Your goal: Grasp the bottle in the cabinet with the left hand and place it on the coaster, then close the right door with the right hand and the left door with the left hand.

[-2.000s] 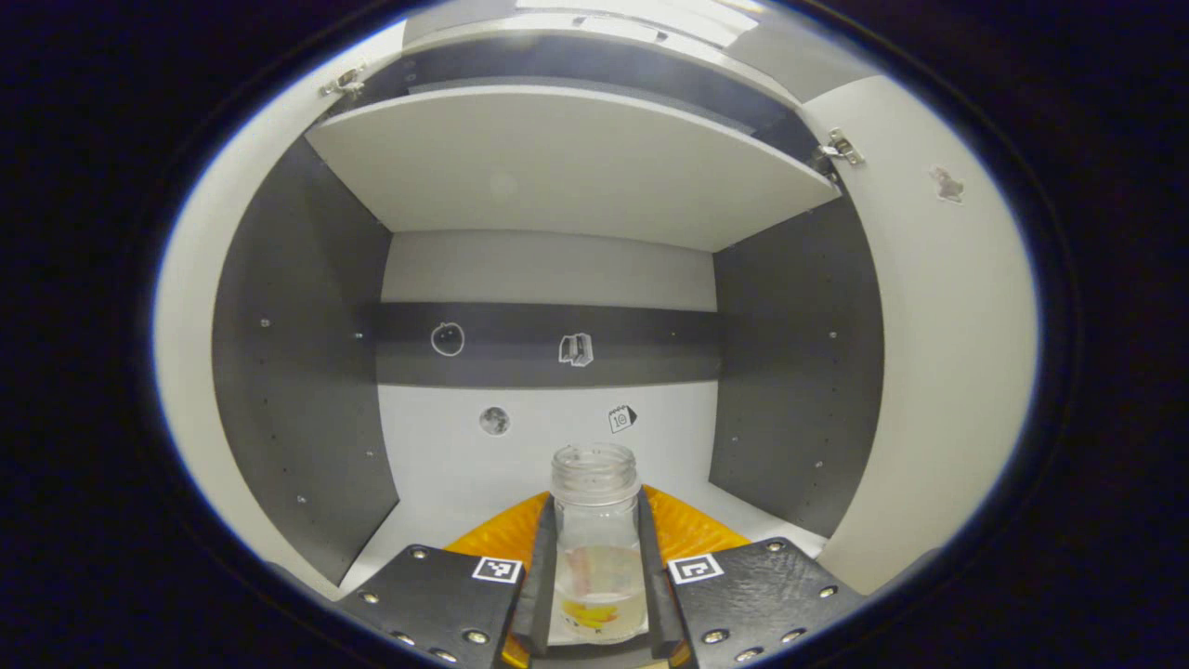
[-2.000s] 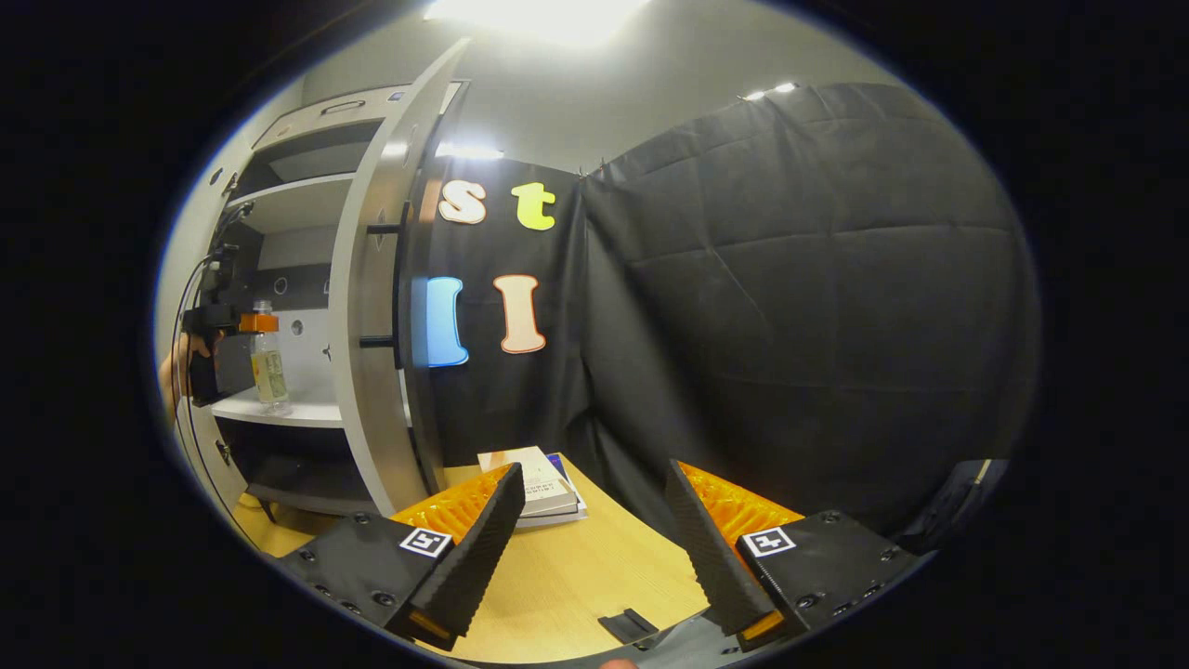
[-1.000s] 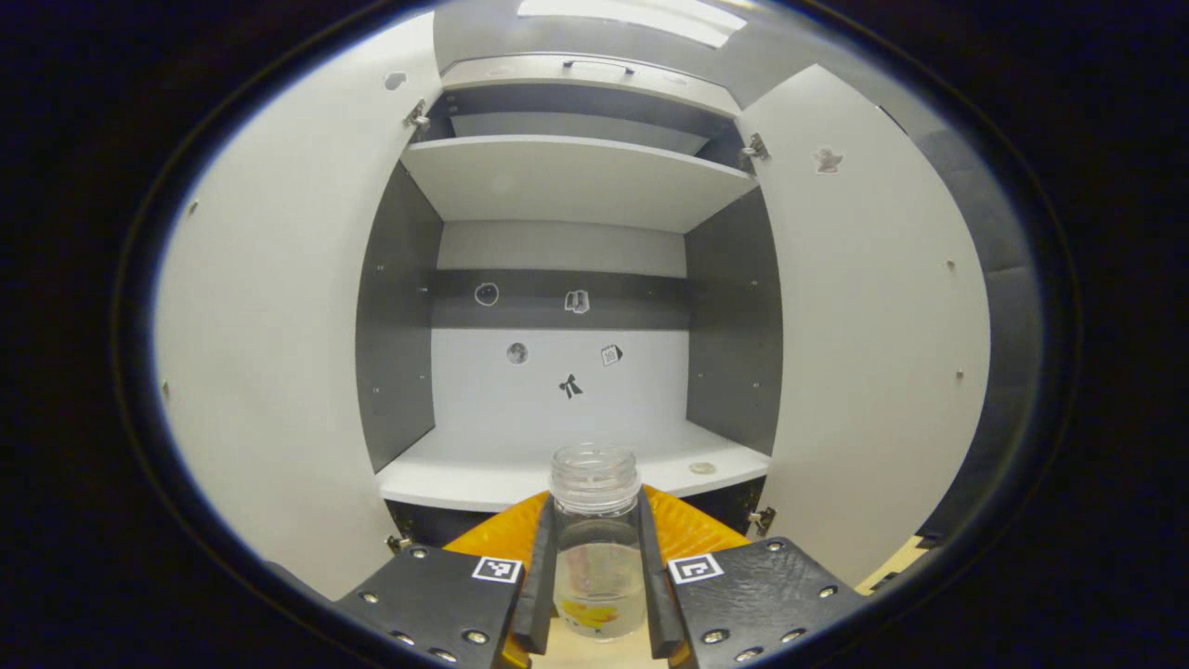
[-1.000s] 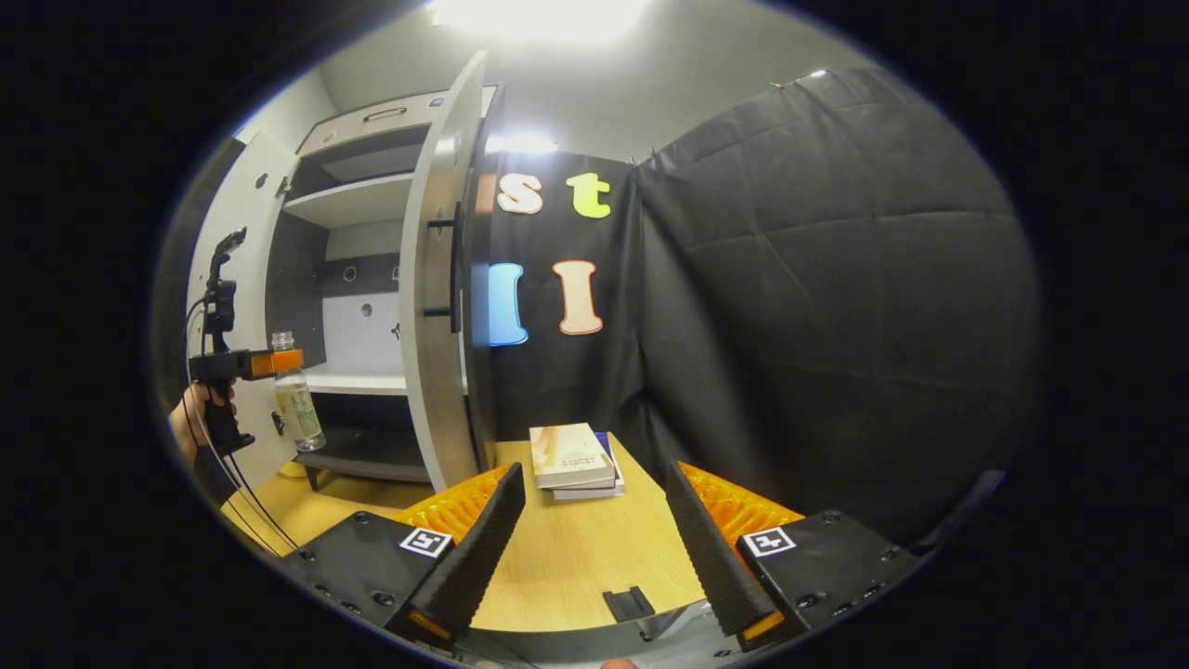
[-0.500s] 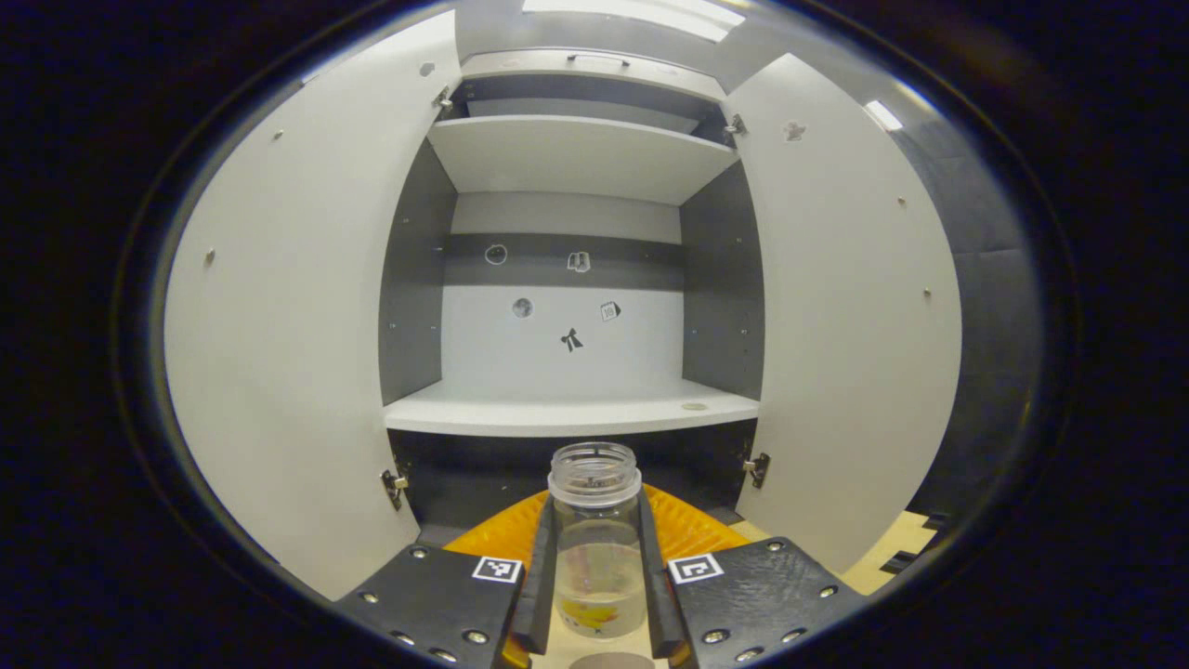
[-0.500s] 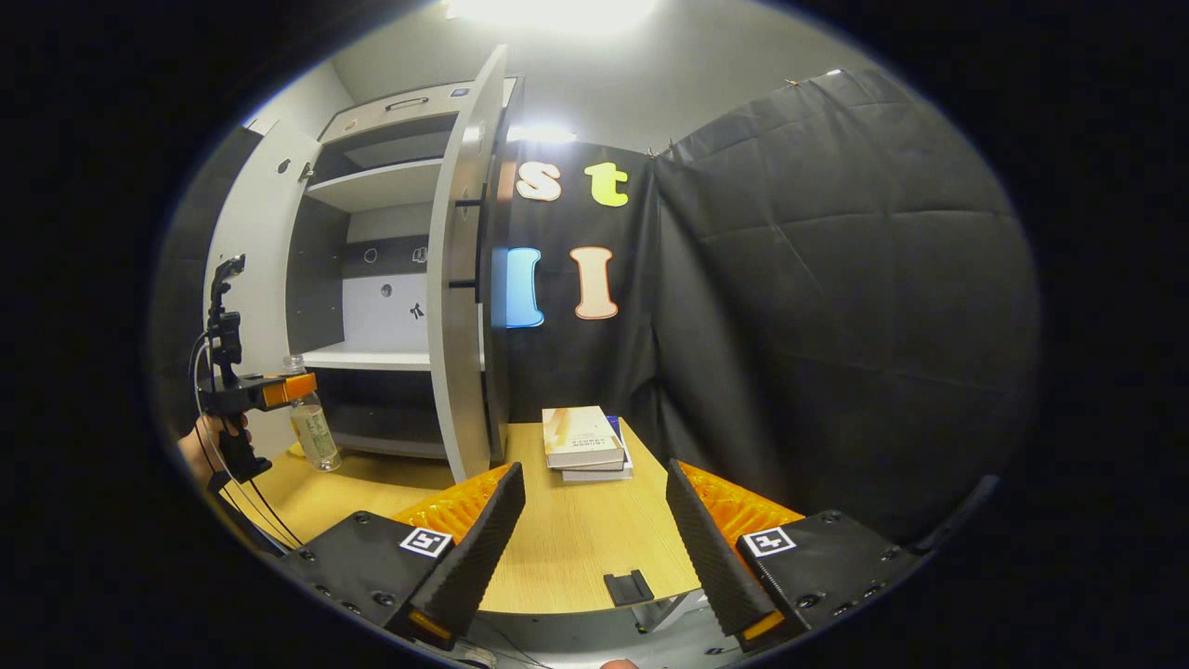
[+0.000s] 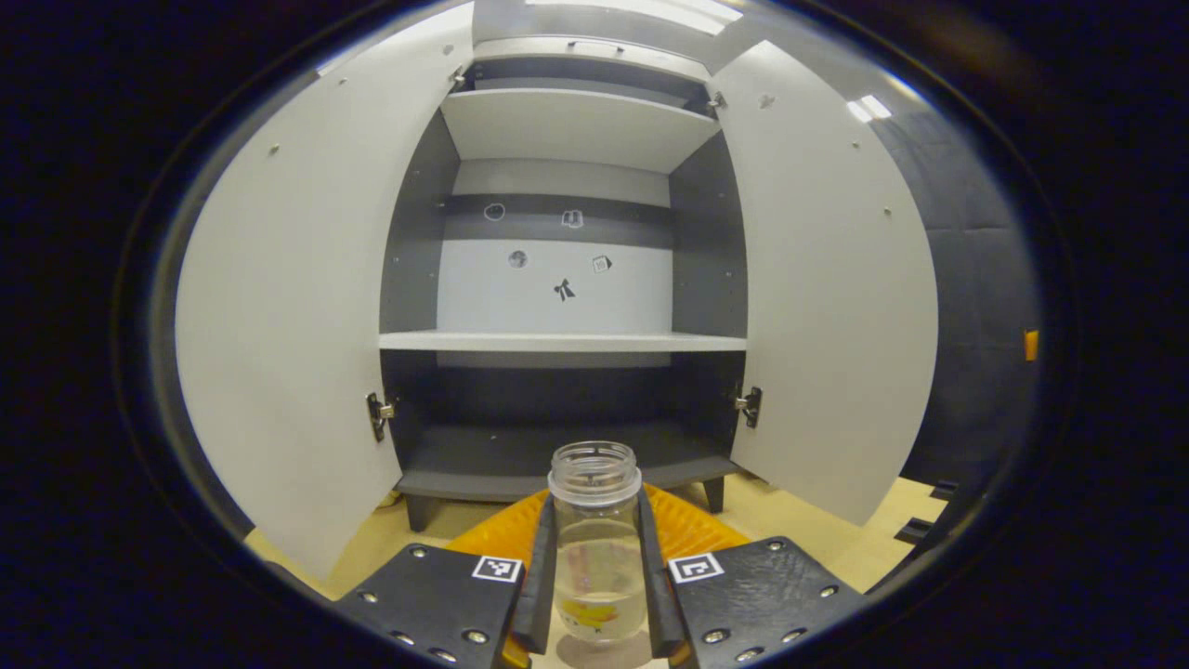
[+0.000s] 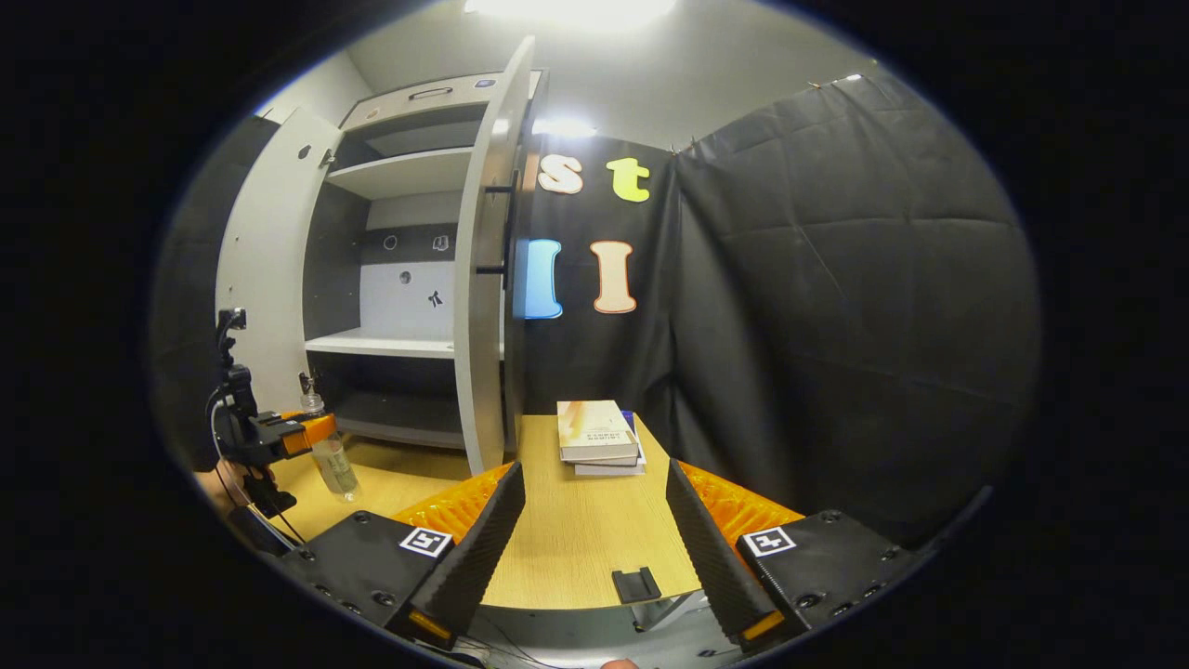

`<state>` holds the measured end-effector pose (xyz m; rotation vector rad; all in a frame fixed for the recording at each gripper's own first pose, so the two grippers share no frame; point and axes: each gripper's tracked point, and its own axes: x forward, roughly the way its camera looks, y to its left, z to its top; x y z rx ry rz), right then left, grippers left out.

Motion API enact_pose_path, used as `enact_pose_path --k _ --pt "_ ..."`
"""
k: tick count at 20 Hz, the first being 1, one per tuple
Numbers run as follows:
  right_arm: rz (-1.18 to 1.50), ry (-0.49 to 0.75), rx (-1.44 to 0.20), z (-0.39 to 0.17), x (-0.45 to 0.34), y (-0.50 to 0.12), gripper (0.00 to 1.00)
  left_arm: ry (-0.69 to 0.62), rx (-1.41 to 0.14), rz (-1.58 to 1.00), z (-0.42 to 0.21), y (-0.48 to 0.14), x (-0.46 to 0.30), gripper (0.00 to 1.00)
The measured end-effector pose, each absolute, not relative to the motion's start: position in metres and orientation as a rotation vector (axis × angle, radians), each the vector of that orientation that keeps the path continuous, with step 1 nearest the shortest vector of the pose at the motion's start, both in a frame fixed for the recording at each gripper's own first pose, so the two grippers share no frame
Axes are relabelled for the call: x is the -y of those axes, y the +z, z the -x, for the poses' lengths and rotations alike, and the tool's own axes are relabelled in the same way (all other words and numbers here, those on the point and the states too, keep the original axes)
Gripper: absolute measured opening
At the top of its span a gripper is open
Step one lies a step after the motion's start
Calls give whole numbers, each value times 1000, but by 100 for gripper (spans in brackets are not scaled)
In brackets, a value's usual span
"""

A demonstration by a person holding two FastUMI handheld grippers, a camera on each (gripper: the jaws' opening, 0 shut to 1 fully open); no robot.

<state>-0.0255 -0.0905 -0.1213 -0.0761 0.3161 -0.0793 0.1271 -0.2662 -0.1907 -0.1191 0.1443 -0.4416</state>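
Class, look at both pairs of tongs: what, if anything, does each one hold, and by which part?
The left tongs grip the clear bottle by the sides of its body, below the open neck. The right tongs stand open above the wooden table, holding nothing.

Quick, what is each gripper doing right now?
Left gripper: shut on the bottle, low over the table.
Right gripper: open, holding nothing.
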Motion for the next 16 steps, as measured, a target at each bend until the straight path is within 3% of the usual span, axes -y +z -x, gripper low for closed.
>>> enact_pose_path --k 14,16 --pt "72 -97 -369 37 86 -132 98 -409 -193 111 -105 -264 268 43" --pt "69 -95 -362 35 85 -130 98 -409 -208 116 -104 -262 268 53"
